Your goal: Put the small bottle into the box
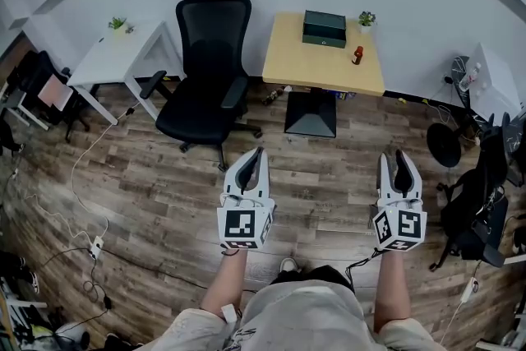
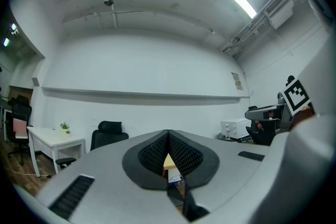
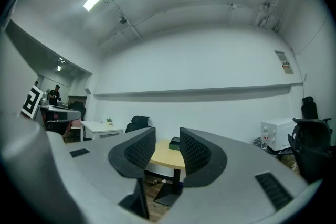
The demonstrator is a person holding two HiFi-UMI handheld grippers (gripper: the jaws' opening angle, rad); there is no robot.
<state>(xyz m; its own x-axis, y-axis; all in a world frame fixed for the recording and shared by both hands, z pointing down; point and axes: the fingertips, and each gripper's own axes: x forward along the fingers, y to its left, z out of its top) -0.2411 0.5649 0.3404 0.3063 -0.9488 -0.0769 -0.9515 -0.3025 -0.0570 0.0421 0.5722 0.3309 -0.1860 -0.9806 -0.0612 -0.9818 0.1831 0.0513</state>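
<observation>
A small reddish bottle point(image 1: 357, 55) stands on the light wooden table point(image 1: 312, 62), across the room from me. A dark green box point(image 1: 324, 28) sits at the table's back edge, to the left of the bottle. My left gripper point(image 1: 256, 156) is held over the wood floor, its jaws shut with the tips touching and nothing between them. My right gripper point(image 1: 392, 160) is level with it to the right, open and empty. In the right gripper view the box point(image 3: 175, 143) and table point(image 3: 165, 157) show between the jaws, far off. The left gripper point(image 2: 168, 136) also points toward the table.
A black office chair point(image 1: 209, 70) stands left of the wooden table, and a white desk point(image 1: 115, 53) with a plant is further left. A small potted plant point(image 1: 366, 17) sits by the box. A fan point(image 1: 448, 144), bags and cables lie at the right and left sides.
</observation>
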